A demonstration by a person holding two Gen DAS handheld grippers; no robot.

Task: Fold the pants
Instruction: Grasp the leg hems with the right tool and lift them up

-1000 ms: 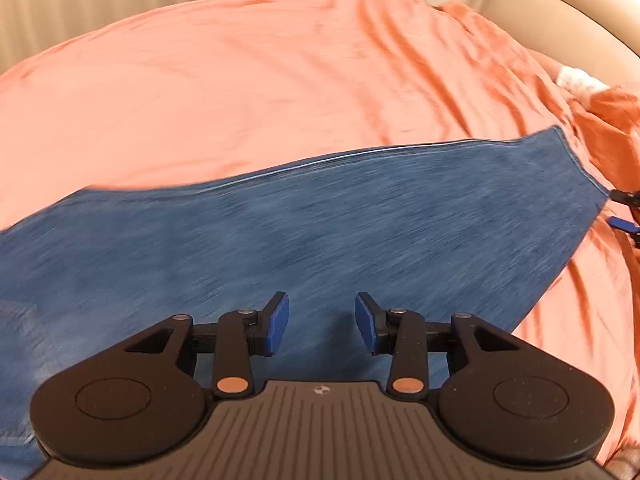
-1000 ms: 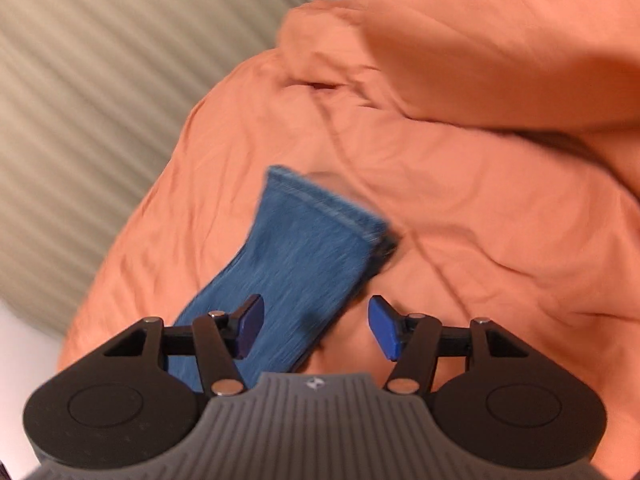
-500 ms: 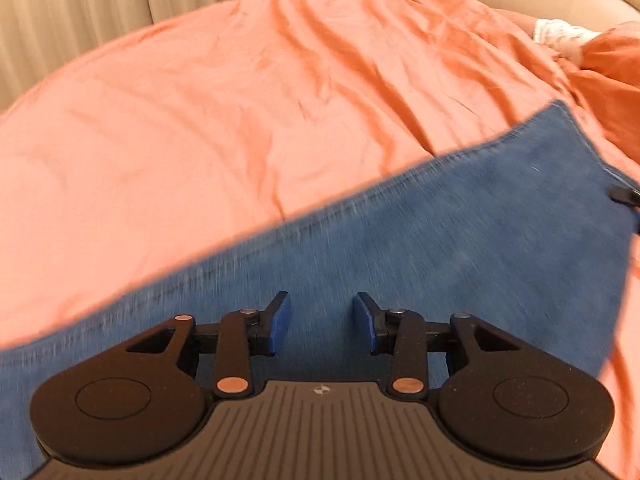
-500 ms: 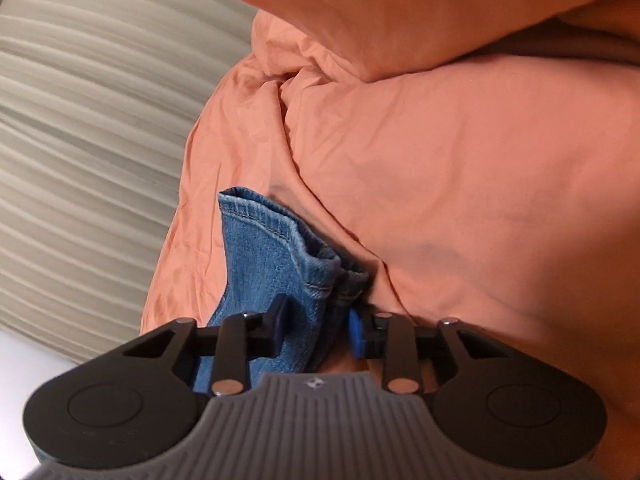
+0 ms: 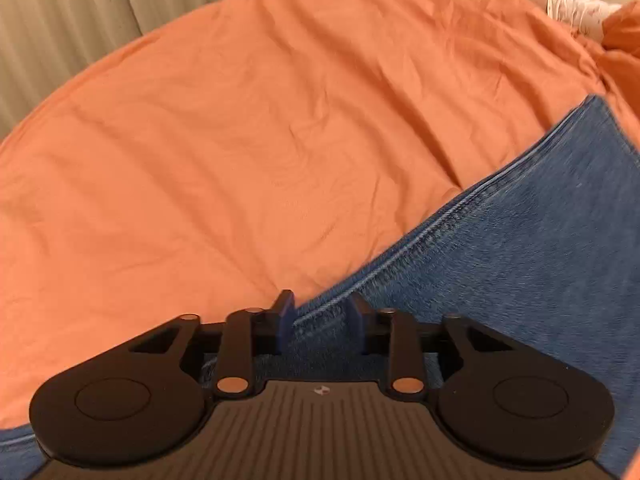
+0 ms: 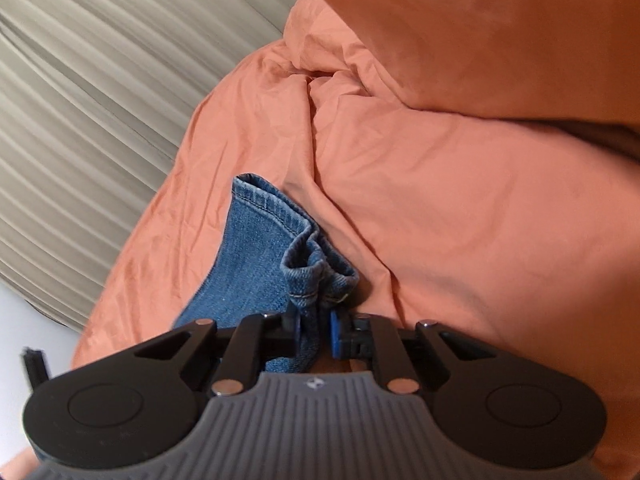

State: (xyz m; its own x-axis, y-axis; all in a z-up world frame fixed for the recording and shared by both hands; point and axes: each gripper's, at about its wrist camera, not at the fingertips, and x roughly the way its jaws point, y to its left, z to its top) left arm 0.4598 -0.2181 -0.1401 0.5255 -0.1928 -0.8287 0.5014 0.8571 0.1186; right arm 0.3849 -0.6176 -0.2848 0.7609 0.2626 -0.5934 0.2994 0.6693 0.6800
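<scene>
The left claw (image 5: pixel 320 320) has its two blue pads partly apart, and the seamed edge of the blue jeans (image 5: pixel 520 260) runs up between them. Whether the pads press the denim I cannot tell. To the claw's left and ahead of it lies the orange duvet (image 5: pixel 240 140) of the bed, wrinkled and spread wide, with beige curtains (image 5: pixel 60 20) beyond it at far left. From the claw the jeans stretch away to the right, flat on the duvet.

The right claw (image 6: pixel 314 334) is closed nearly all the way, pinching a bunched fold of the jeans (image 6: pixel 256 264) at the hemmed leg opening (image 6: pixel 276 208). The hem stands just ahead of the claw and slightly left. Pleated curtains (image 6: pixel 100 100) fill the far left; an orange pillow (image 6: pixel 500 32) sits ahead to the right, on the duvet (image 6: pixel 460 200).
</scene>
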